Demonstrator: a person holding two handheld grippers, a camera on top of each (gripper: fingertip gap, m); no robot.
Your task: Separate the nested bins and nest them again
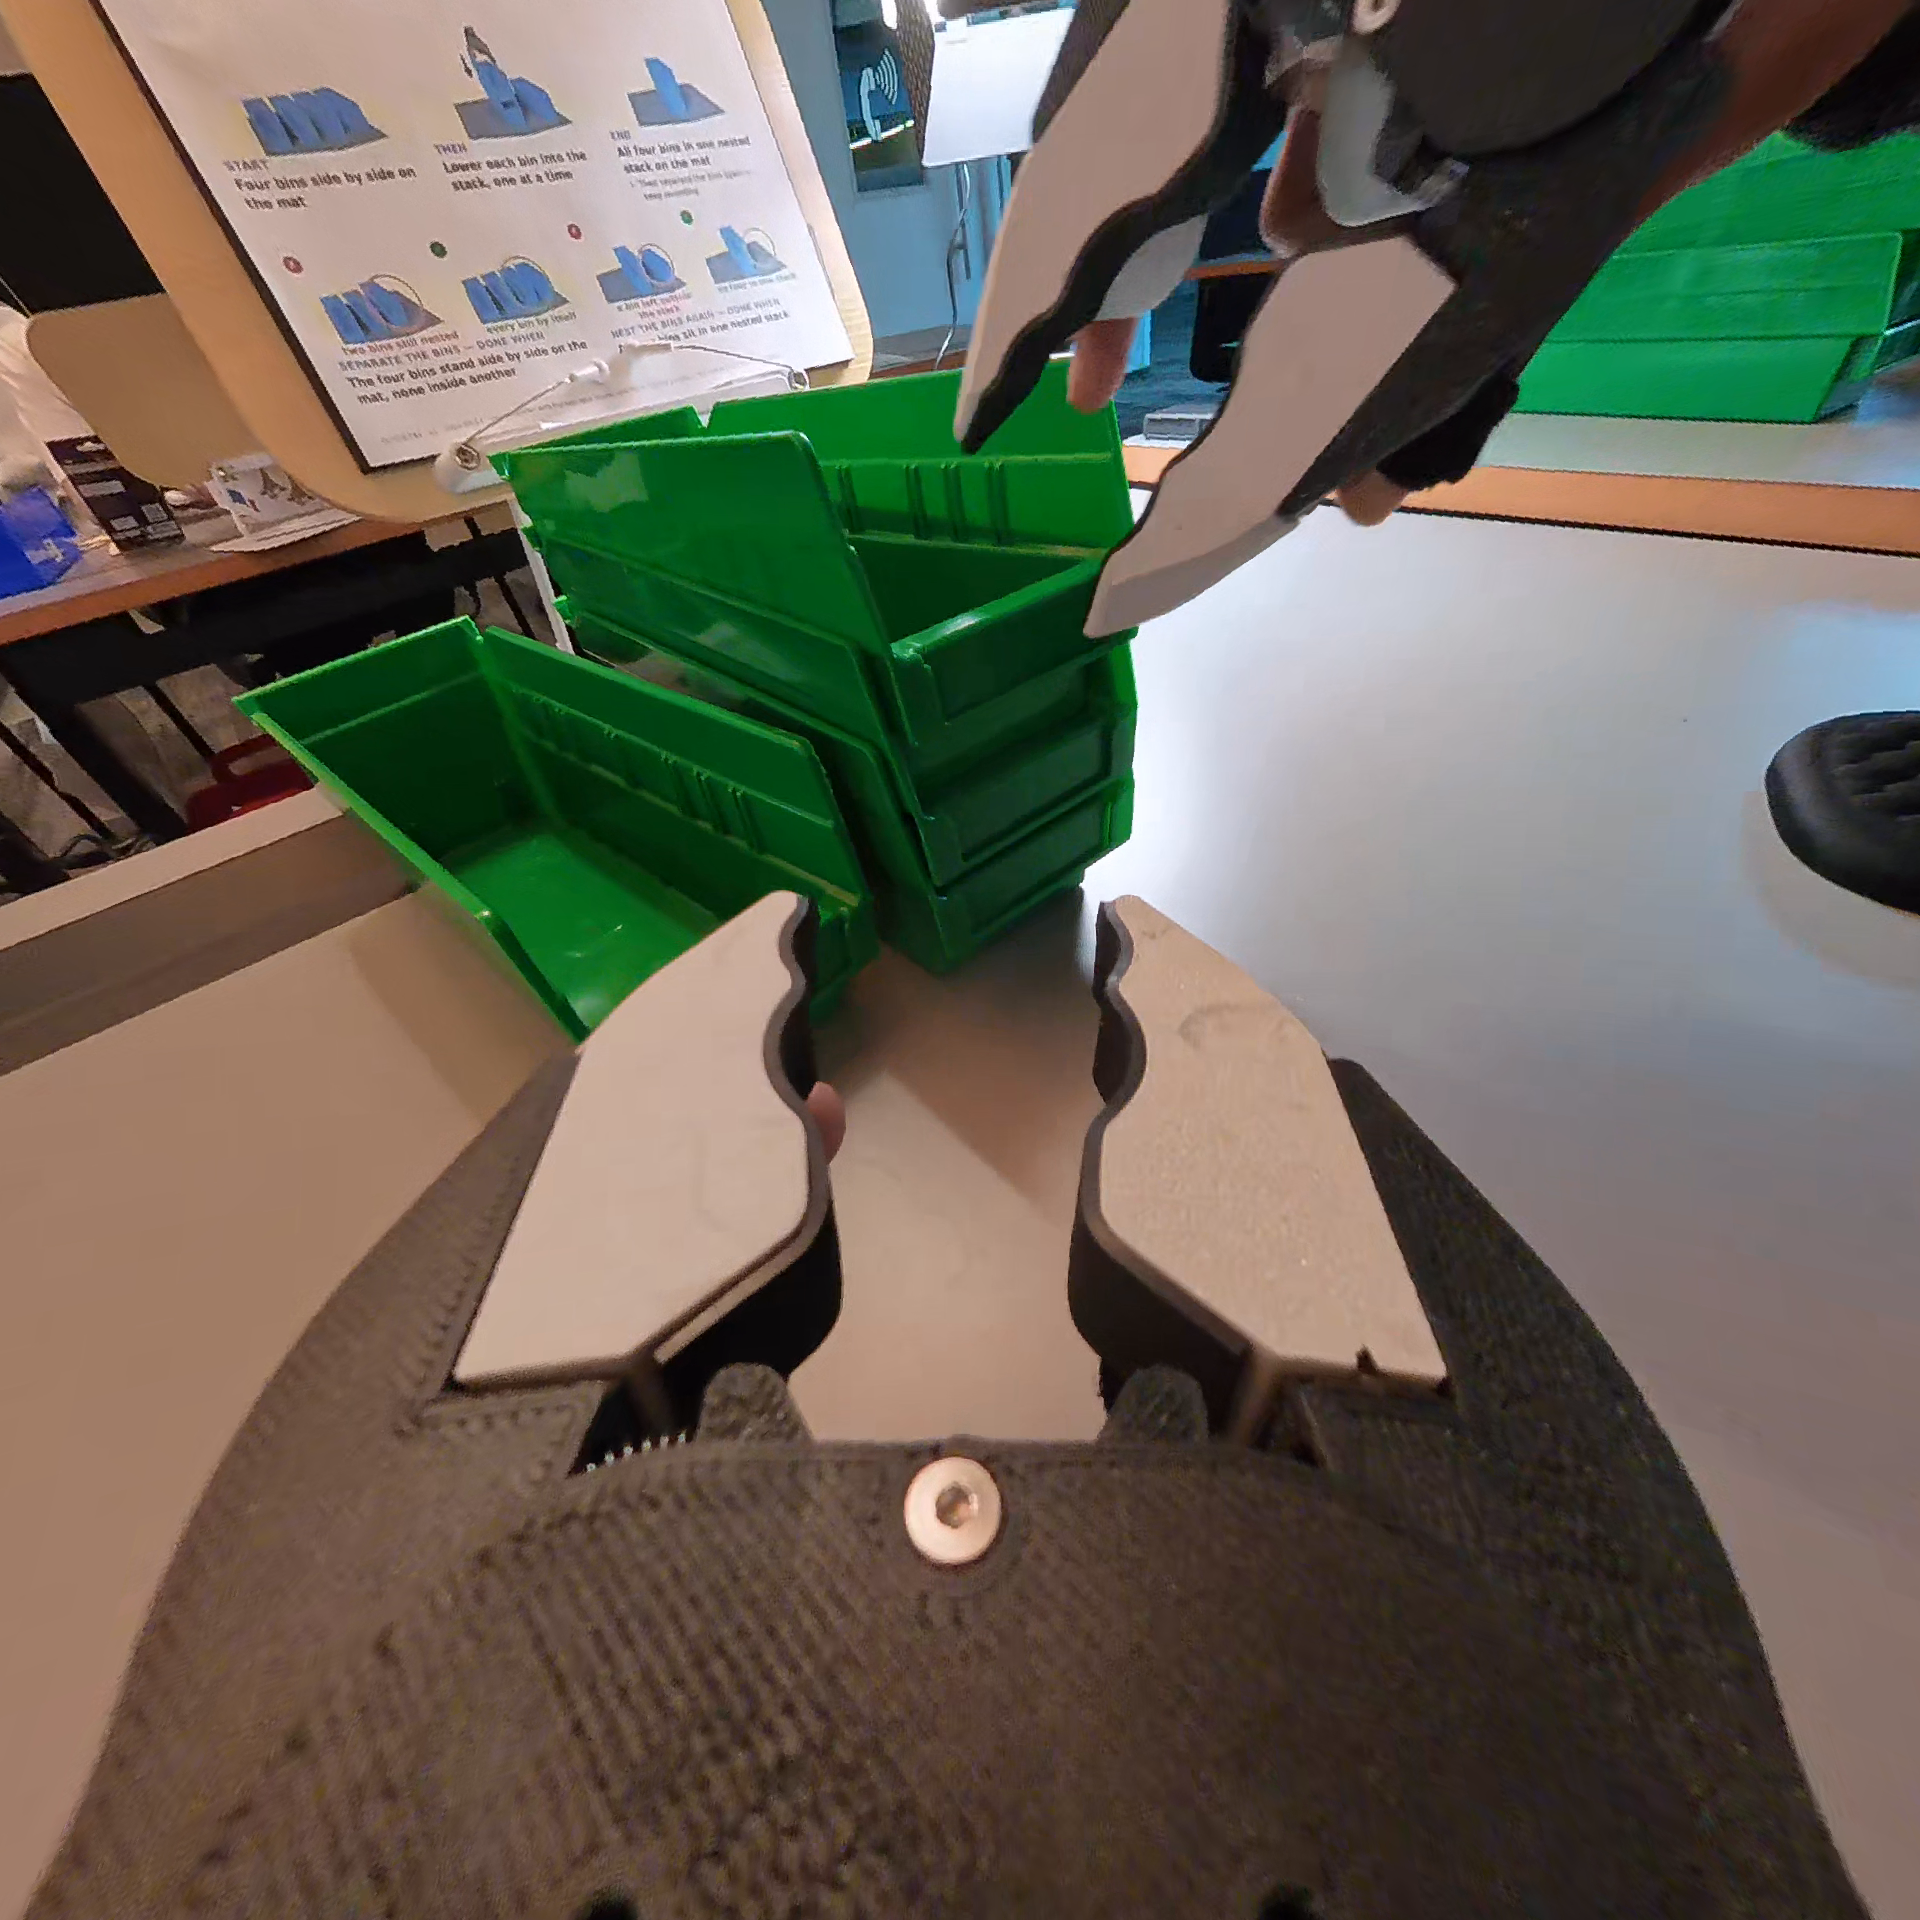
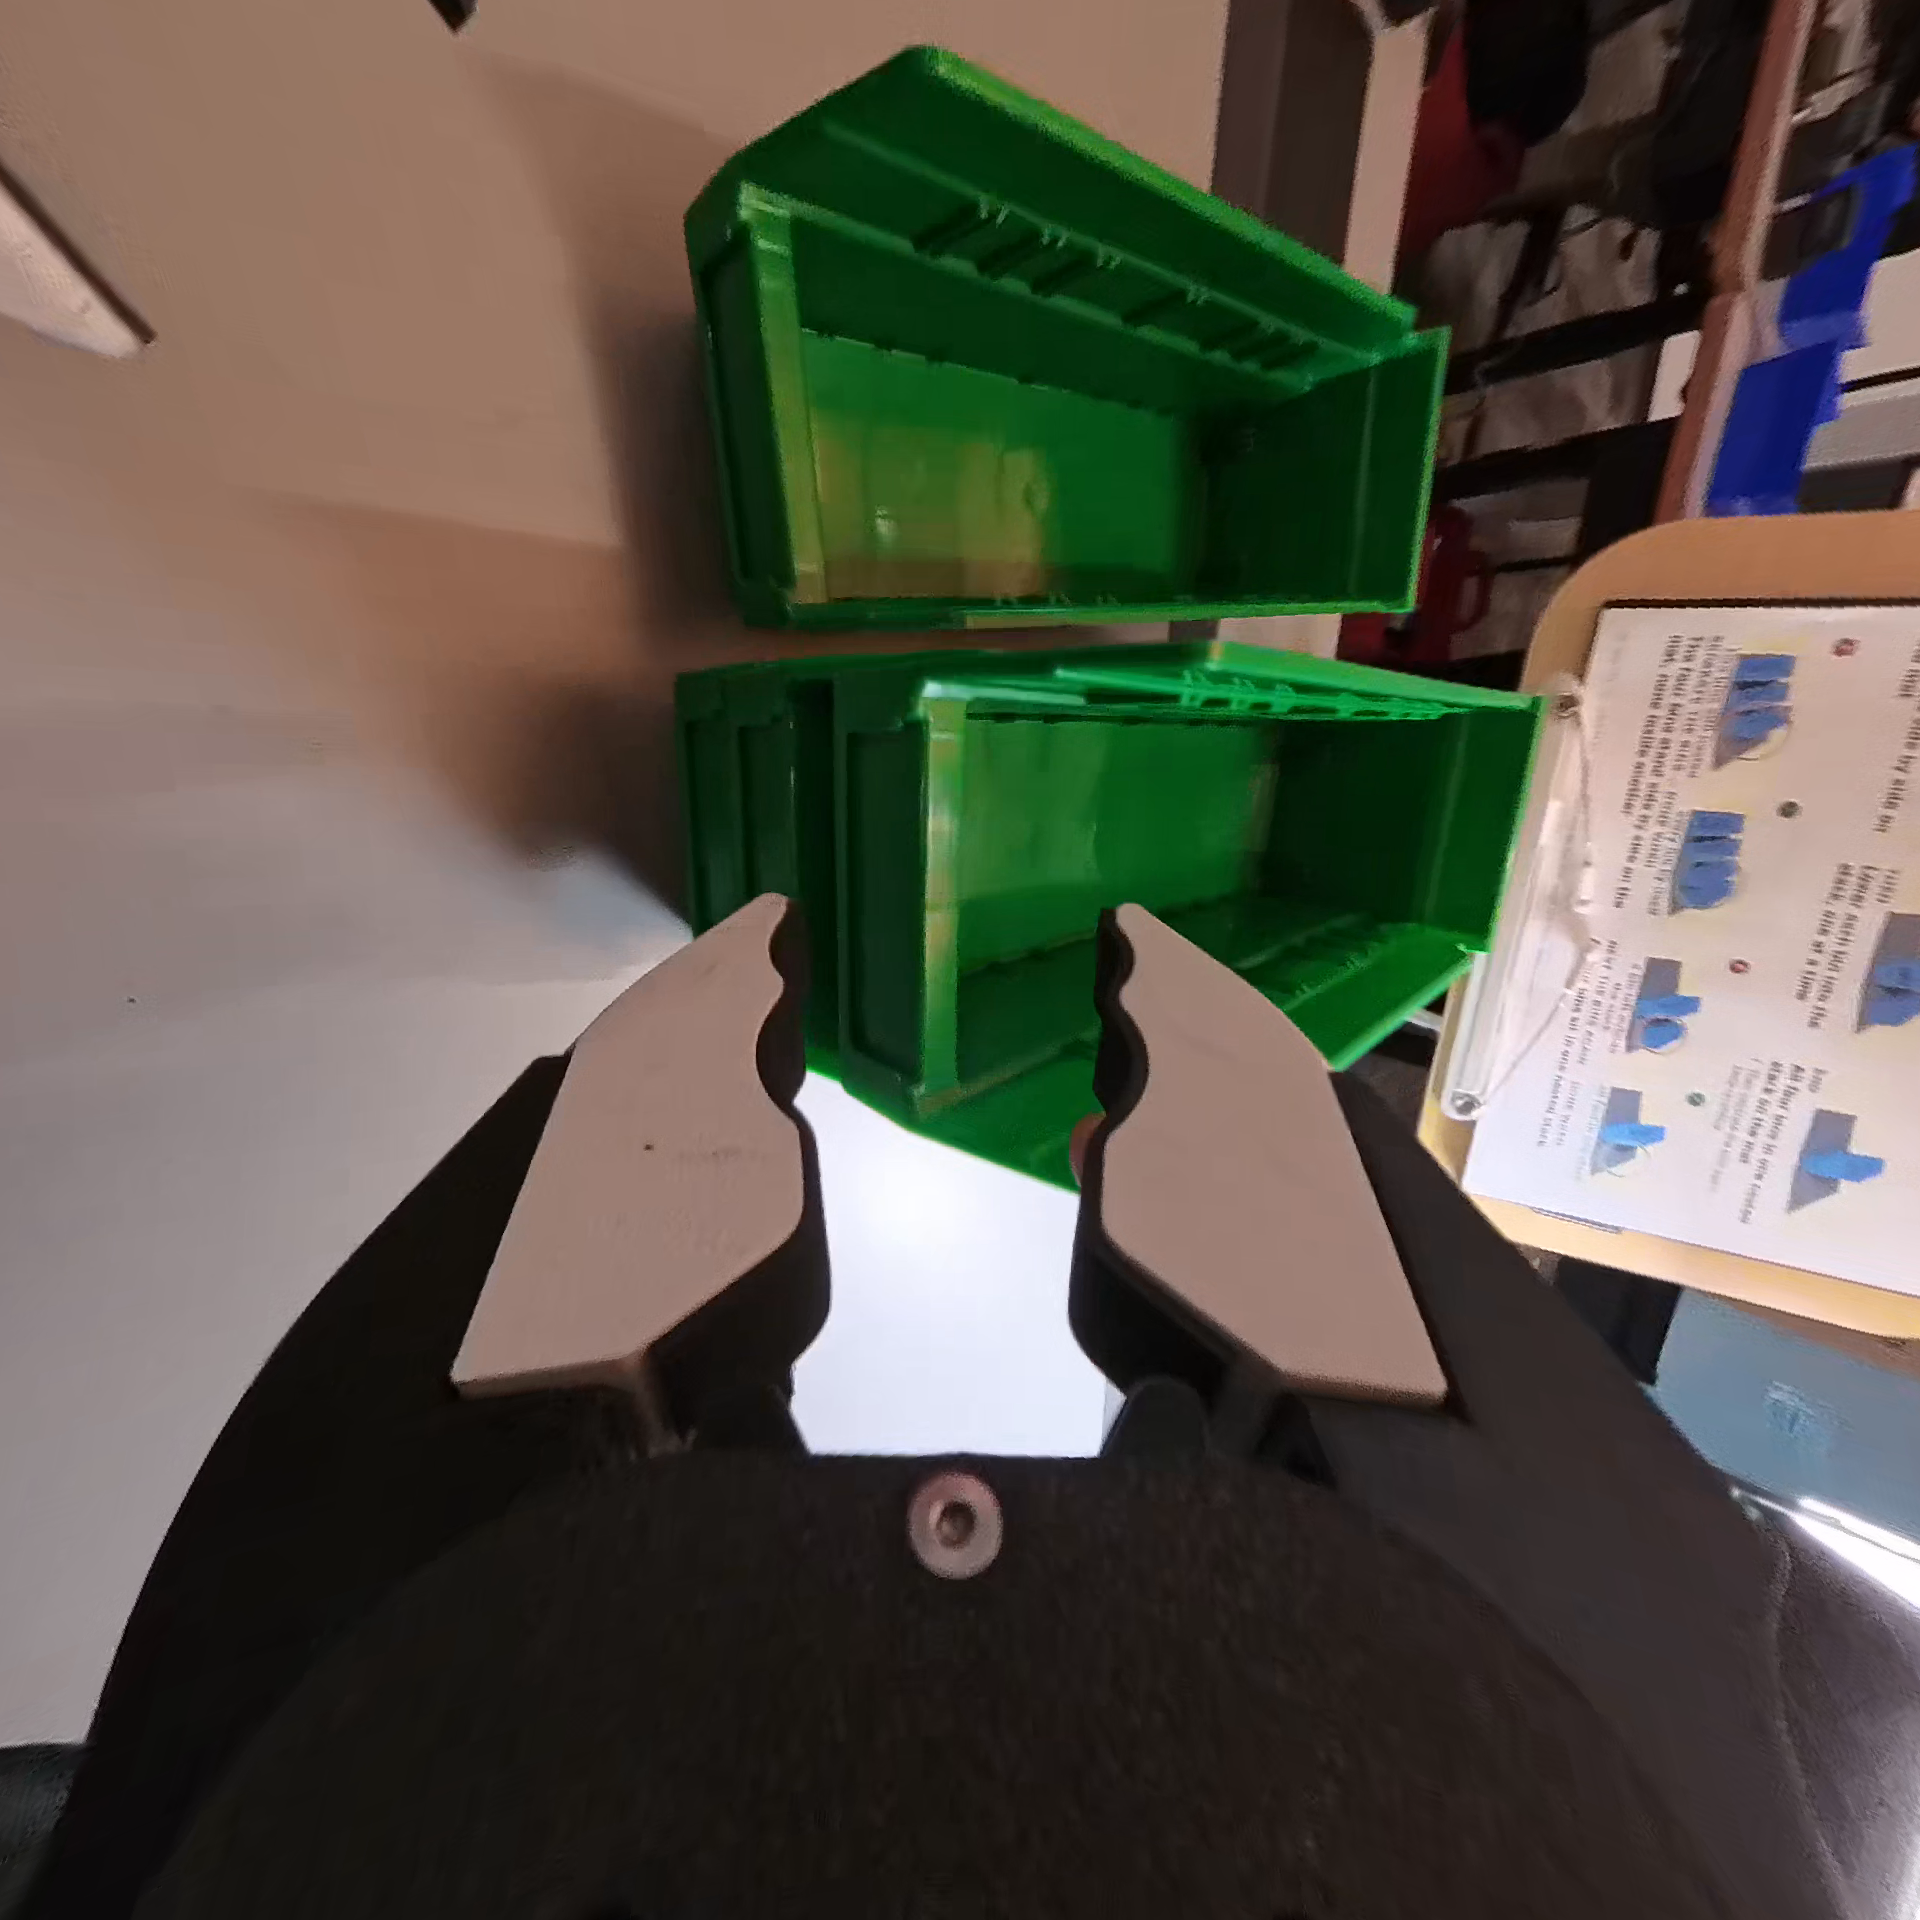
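Nested bins (image 1: 987, 727) sit stacked on the grey desk (image 1: 1455, 831), and just beside them a single bin (image 1: 540, 831) stands on its own, right at the desk's edge. Over the stack hovers the right gripper (image 1: 1023, 520), jaws released, gripping nothing. Down low, the left gripper (image 1: 951, 925) points at the bins, jaws released too

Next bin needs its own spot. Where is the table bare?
Bare table runs right of the nested stack up to a black pad, and in front toward the left gripper. Left is crowded: the single bin sits close beside the stack, near the table edge.
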